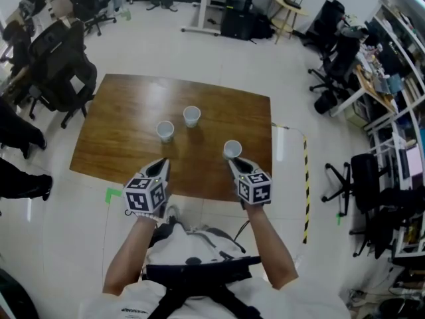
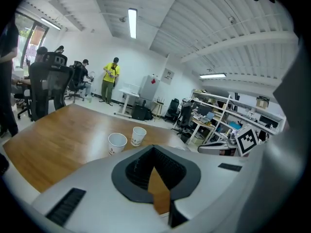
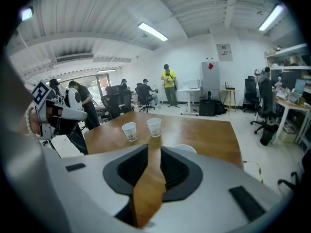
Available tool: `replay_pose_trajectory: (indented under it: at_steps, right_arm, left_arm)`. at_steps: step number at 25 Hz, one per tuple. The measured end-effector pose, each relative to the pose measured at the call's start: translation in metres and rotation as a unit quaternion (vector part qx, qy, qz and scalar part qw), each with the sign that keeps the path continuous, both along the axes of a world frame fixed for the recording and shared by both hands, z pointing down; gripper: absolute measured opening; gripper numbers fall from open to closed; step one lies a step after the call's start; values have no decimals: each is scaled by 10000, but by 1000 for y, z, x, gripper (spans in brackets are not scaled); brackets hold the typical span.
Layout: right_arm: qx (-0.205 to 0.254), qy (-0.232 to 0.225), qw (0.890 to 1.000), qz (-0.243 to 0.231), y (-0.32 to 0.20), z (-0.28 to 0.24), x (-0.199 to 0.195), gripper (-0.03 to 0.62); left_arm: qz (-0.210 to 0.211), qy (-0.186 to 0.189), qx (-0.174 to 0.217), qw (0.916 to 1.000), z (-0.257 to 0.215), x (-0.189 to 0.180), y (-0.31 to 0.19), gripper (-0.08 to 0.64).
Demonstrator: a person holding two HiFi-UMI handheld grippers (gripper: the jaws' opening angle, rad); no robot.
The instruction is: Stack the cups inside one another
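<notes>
1. A brown rectangular wooden table is set on a pale glossy floor.
2. Black wheeled office chairs are grouped at its left.
3. White metal shelving racks are lined along the right side.
4. A yellow-and-black striped tape strip is laid on the floor.
5. White walls and a ribbed white ceiling are lit by long fluorescent tube lights.
6. A band of windows is seen at the far side.
</notes>
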State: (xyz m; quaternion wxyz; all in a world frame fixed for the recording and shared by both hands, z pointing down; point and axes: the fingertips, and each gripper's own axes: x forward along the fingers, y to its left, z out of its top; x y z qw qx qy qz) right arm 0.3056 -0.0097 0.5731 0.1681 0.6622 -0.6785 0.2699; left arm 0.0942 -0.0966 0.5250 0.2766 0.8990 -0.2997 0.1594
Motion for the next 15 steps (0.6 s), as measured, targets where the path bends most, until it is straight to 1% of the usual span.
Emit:
replay_pose_trajectory:
  at_steps: [3,7,12,15]
  right_arm:
    - [-212,302,9992,-134,-12,3,8,107]
    - [-598,699,9950,-380,-24,16,10,124]
    - [-1093,1124,9851,-713,-38,40,8,124]
    - [-1256,1397,9782,-882,-46,46,10,124]
  left_arm:
    - [117,0,-44,9999,4,5,-6,-3]
    - [133,91,-153,9998,7,5,-10,-3]
    - [193,119,-258,9994,12,1,-11,-3]
    - [195,121,-311,9993,17,1,-12,-3]
